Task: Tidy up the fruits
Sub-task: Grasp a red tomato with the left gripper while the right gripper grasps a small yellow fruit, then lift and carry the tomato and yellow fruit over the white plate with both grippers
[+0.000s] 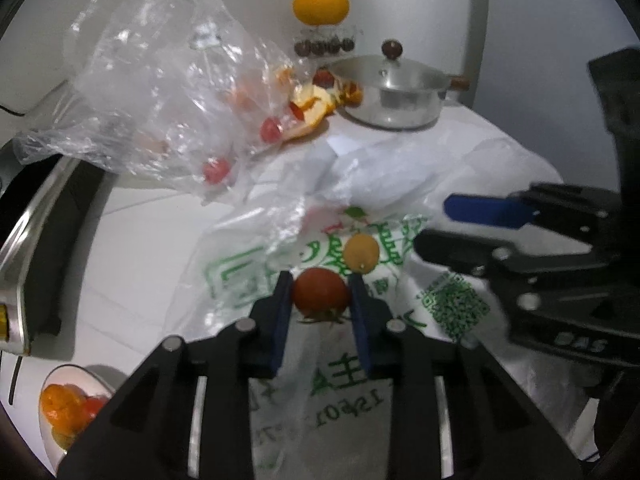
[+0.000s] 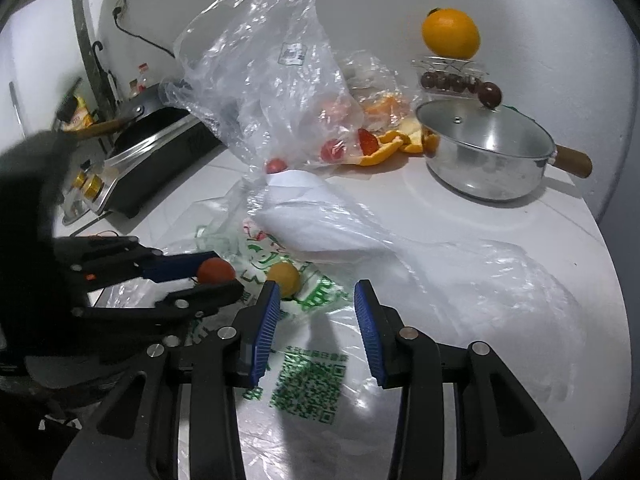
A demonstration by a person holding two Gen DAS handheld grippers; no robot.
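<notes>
At the near left edge of the bench (image 2: 480,216) we note a white dish (image 1: 80,372) already holding orange pieces and a red fruit; we judge it the collecting place.

The left tongs (image 1: 320,294) are clenched on a red tomato (image 1: 320,290), one blue pad on each flank, stem end facing the camera. The right wrist view shows the same tomato (image 2: 216,271) between those pads, above the printed plastic bag (image 2: 308,380); we cannot tell whether it is clear of the bag or resting on it. We judge the tomato light, smooth-skinned and soft: it bruises or splits under hard pressure and may slip if held loosely. The hold across its widest part looks sound to us; moderate grip only.

Just beyond it, a small yellow fruit (image 1: 362,252) lies on the printed bag. We judge it light, round and prone to roll on the slick film; it should be taken across its middle.

The right tongs (image 2: 316,320) are released, pads wide apart, hovering over the bag with nothing between them.

Toward the far edge, more small red fruits sit inside a clear bag (image 2: 256,72), beside orange peel (image 2: 396,144) and a lidded pot (image 2: 484,152).
</notes>
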